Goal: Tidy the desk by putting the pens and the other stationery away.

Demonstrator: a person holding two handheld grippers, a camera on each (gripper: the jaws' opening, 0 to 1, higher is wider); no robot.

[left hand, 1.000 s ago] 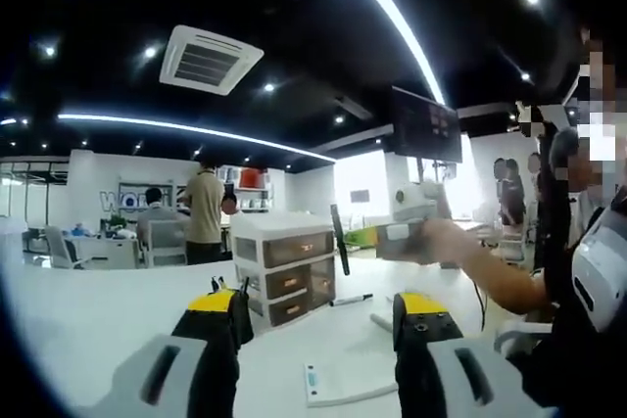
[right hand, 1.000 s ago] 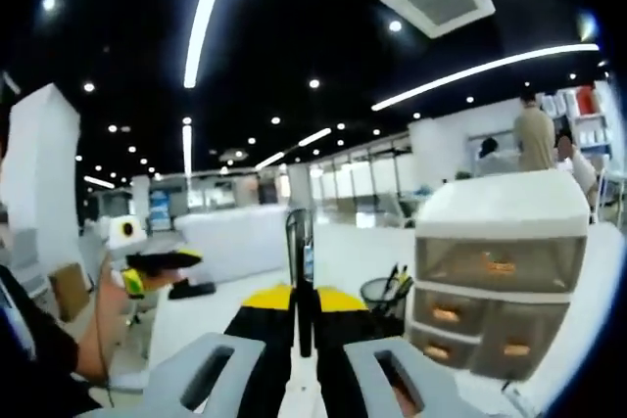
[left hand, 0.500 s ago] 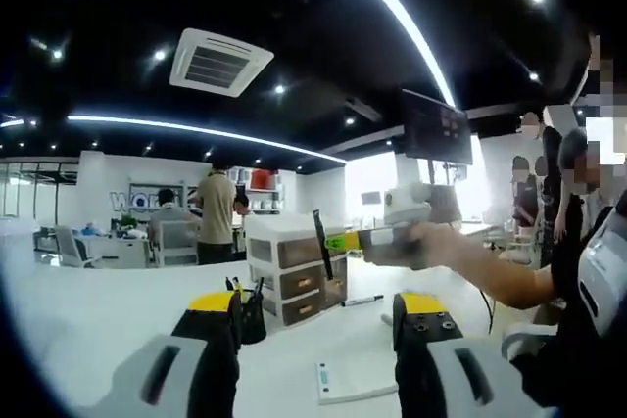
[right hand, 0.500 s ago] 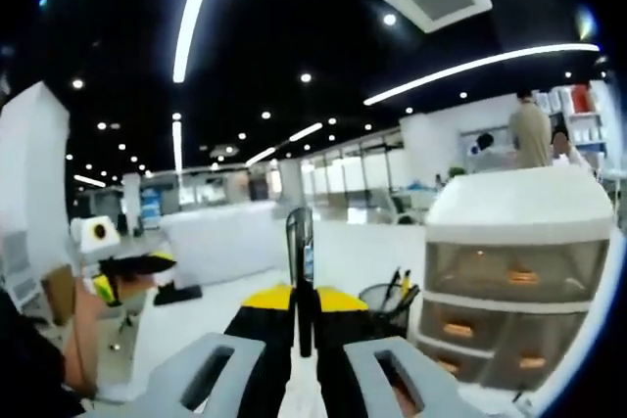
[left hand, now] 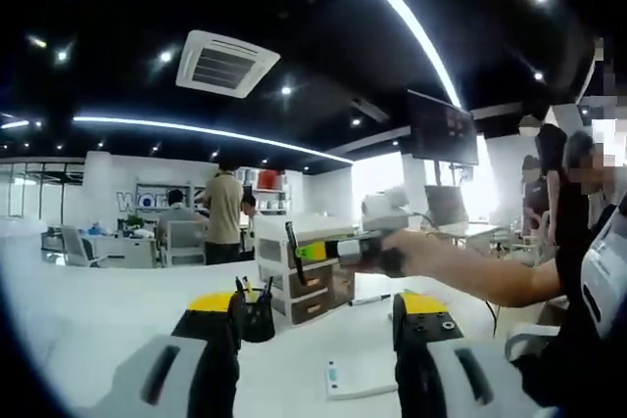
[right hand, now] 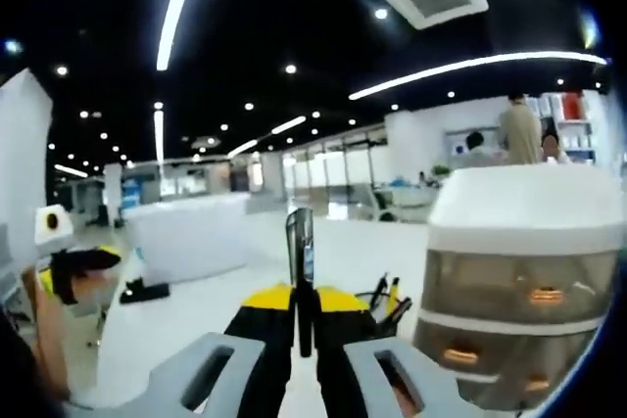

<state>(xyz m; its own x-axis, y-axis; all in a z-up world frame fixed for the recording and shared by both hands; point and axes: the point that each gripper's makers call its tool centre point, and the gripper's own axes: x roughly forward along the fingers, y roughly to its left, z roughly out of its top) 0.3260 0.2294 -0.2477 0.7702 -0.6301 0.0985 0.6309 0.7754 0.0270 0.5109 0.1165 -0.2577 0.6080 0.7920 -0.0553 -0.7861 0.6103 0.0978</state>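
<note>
1. Right tongs [right hand: 305,325], low in the middle of the right gripper view, are clamped narrow on a dark pen [right hand: 300,252] that stands straight up from between the jaws.
2. Left tongs [left hand: 315,340], at the bottom of the left gripper view, are spread wide with nothing between them; the white tabletop [left hand: 88,320] shows in the gap.
3. Right of centre in the left gripper view, the right tongs hold that pen above and a little right of a black mesh pen cup [left hand: 257,318].
4. Judging by that, the step is dropping the pen into the cup. It would go best if the pen were carried squarely over the cup's mouth, kept upright, lowered until its tip is inside the rim, and only then released.
5. The cup already holds several pens, one yellow, so aiming for a free gap seems wise.
6. A white drawer unit [right hand: 514,281] fills the right of the right gripper view, drawers closed, contents unclear.
7. A flat white card-like item [left hand: 358,379] lies on the tabletop at lower centre-right.
</note>
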